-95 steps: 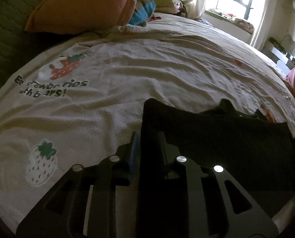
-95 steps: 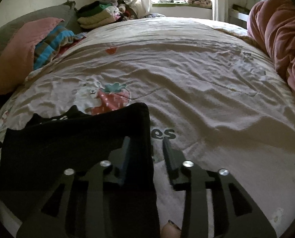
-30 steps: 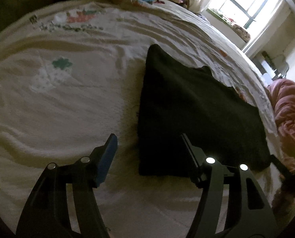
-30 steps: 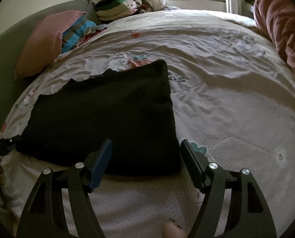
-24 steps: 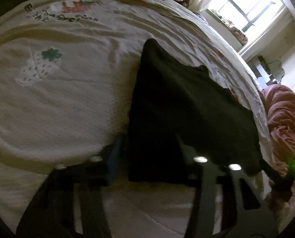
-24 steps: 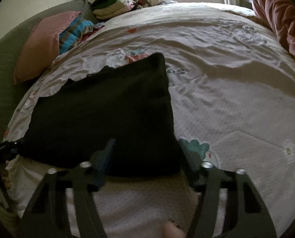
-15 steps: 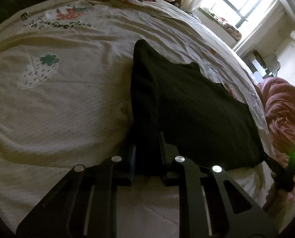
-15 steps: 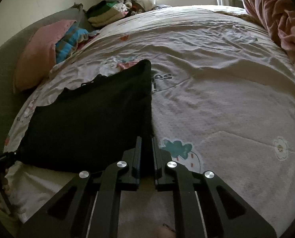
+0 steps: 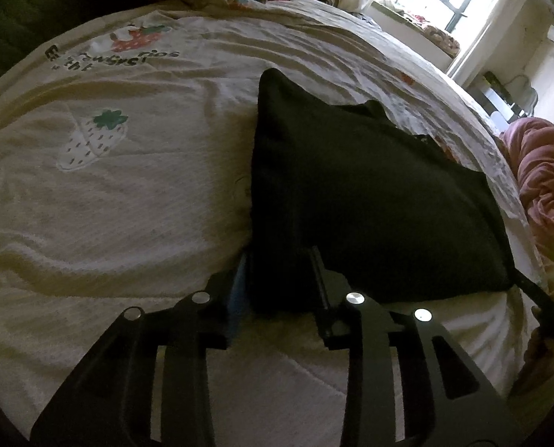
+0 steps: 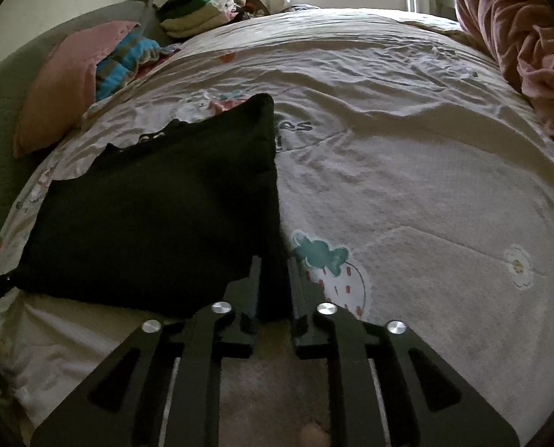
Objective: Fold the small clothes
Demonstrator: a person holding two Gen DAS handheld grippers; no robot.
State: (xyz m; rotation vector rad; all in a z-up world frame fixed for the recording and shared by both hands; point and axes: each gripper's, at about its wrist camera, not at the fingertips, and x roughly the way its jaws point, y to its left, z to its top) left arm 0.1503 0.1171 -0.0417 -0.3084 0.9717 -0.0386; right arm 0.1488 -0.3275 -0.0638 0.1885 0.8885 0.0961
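On the cream strawberry-print bedsheet (image 9: 135,193) lies the folded black garment (image 9: 370,193), its near corners lost in shadow between both grippers' fingers. A second ago both sets of jaws stood wide; now the left gripper (image 9: 278,279) and right gripper (image 10: 274,283) pinch a corner each, jaws having just eased slightly apart.

You have one black garment (image 9: 370,193) between your jaws, one pink pillow (image 10: 60,82) far beyond them, and two grippers.
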